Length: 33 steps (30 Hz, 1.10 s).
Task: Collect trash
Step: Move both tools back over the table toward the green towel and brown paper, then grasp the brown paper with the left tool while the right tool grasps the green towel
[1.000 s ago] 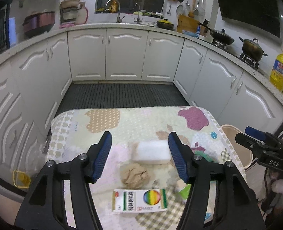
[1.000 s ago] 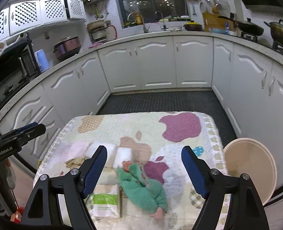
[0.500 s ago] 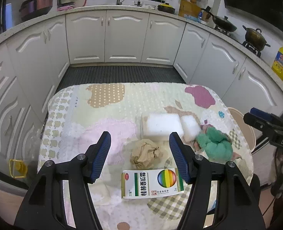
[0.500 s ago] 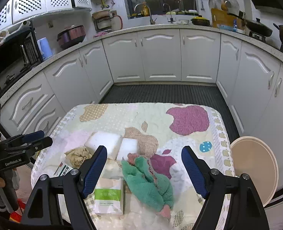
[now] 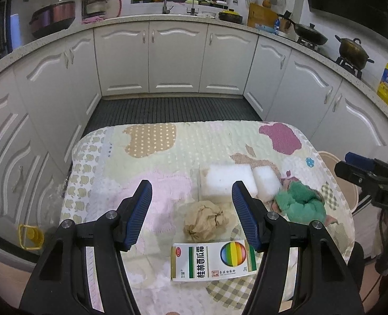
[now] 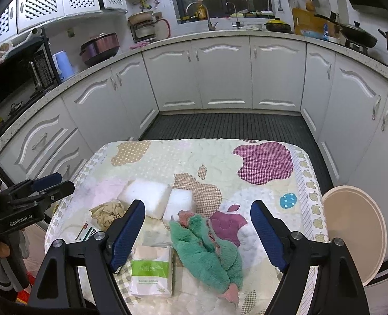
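Right gripper [image 6: 197,232] jaws just widened, empty | left gripper [image 5: 191,210] half-open, empty | medicine box [image 5: 212,260] long axis crosswise

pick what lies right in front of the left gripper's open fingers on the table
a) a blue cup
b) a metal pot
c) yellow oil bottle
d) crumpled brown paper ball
d, the crumpled brown paper ball lies on the table between and just beyond the left gripper's open fingers.
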Tool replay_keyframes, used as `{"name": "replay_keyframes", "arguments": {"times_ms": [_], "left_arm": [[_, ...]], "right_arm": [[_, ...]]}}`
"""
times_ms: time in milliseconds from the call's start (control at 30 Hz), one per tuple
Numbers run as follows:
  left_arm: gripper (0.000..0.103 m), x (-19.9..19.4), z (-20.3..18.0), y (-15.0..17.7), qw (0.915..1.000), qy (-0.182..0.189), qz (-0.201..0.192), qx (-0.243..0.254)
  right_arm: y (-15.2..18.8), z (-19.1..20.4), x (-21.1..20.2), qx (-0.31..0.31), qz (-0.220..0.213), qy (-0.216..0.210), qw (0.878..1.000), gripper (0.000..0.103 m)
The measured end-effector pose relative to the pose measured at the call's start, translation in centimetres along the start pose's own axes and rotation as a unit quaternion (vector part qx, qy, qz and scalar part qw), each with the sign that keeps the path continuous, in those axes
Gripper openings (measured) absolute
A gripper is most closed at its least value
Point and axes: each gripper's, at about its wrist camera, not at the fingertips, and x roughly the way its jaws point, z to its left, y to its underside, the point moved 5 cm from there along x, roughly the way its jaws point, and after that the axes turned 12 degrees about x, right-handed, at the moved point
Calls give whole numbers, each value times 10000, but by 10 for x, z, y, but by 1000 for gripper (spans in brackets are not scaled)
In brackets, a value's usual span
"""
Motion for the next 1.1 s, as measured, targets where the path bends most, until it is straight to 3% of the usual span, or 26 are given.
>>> {"name": "replay_keyframes", "arguments": {"times_ms": [433,667,933,1100], "left_arm": [[62,-4,-5,-3,9999,-41,-112,37],[67,24,-5,12,9968,666,388,-231],[69,66,-8,33,9914,877,944,-230],[69,89,-10,41,9895,820,1178,-134]], "right_arm": [[2,5,-2,-126,-47,-23,9999,81],[15,-12,9,-189,270,80,9994,84],[40,-31,38,-215,805,22,9965,85],[54,-31,57,-440,1082,-6,9932,85]]}}
